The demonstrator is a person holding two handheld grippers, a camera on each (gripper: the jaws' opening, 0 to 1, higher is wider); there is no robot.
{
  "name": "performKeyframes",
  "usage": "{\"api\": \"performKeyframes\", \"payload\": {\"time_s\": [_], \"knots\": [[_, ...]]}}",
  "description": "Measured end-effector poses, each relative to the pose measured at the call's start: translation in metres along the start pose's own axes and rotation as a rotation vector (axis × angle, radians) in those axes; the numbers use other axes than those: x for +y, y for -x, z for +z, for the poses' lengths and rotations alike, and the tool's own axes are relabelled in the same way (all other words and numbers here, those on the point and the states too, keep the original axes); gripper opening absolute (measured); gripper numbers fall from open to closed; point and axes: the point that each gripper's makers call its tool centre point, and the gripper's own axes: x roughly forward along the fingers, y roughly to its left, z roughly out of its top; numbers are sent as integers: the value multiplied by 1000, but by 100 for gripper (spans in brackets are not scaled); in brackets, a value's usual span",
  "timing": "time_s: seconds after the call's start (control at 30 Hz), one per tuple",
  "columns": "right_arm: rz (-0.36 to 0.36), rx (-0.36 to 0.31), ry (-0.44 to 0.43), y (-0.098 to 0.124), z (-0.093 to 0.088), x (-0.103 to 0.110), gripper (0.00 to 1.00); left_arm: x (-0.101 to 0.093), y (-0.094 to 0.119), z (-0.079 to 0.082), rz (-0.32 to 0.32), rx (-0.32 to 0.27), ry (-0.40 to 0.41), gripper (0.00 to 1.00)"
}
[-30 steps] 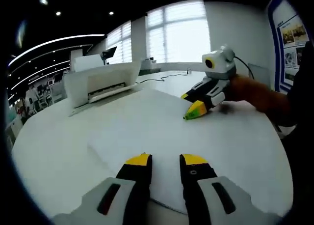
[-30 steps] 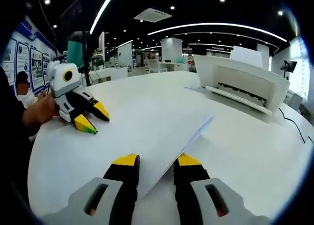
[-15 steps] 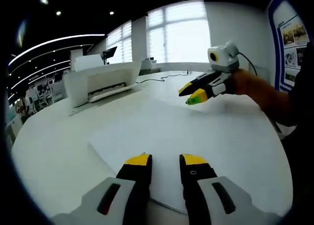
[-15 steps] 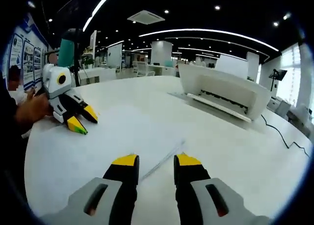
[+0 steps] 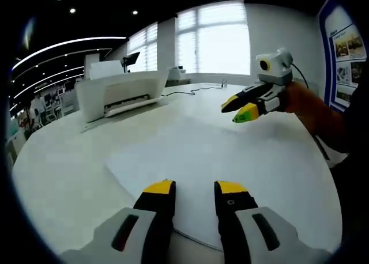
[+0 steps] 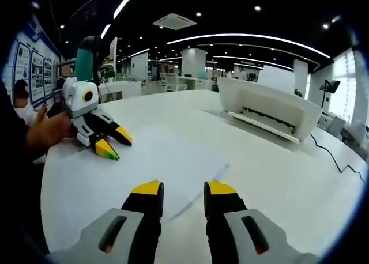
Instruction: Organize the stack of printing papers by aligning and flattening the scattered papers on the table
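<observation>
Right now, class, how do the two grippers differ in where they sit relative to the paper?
The left gripper sits low at the paper's near edge, jaws apart above the sheet. The right gripper hangs raised over the far corner, jaws apart too, tilted downward. In the right gripper view, the left gripper's tips nearly touch the paper. Both have yellow-tipped black jaws and hold nothing.

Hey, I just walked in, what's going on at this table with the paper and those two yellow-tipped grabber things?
A person holds a two-jaw gripper in each hand over a flat stack of white printing paper on a round white table. The left gripper sits low at the stack's near edge, jaws open. The right gripper is also open and holds nothing, with a corner of the stack just ahead of it. The sheets look flat and mostly aligned. A white printer stands behind.
</observation>
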Motion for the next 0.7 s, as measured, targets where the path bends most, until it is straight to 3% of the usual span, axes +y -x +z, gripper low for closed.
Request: {"api": "performKeyframes", "payload": {"time_s": [0.33,0.7], "knots": [[-2,-14,8,27,9,-3,25,2,-2,1,-16,0,1,37],[-3,-38,12,57,13,8,26,5,12,24,-13,-66,62,39]]}}
